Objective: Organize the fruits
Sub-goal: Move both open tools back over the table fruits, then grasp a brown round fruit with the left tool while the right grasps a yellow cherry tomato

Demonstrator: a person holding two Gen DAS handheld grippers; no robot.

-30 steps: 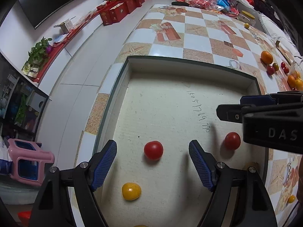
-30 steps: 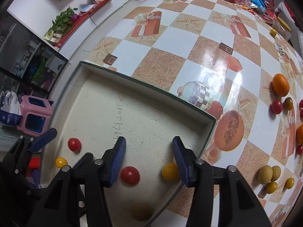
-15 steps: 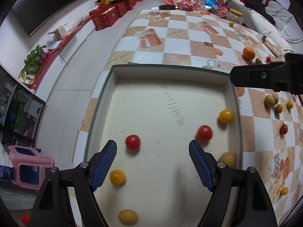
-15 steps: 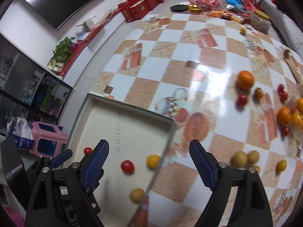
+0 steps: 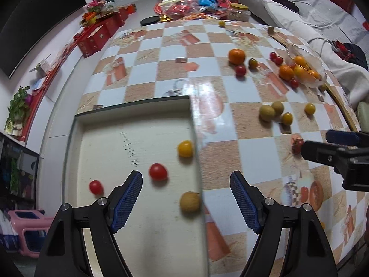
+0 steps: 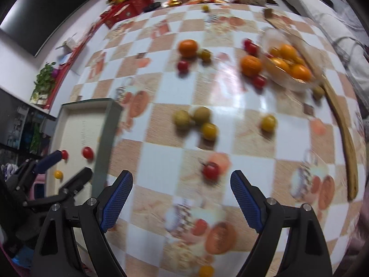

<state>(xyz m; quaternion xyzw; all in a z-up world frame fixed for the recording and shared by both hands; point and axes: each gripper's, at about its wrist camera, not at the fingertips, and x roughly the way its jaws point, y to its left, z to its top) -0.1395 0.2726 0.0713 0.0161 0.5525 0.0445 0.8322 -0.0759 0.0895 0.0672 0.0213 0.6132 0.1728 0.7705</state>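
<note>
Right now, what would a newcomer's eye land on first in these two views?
First, the checkered table strewn with loose fruit, with a clear bowl of oranges near its far right edge. Next, the shallow white tray at the left, holding a few red, yellow and brownish fruits. Then the right gripper, open and empty, with a lone red tomato on the table just ahead of its fingers.

Home living room: sofa (image 5: 322,18), television (image 5: 34,23)
</note>
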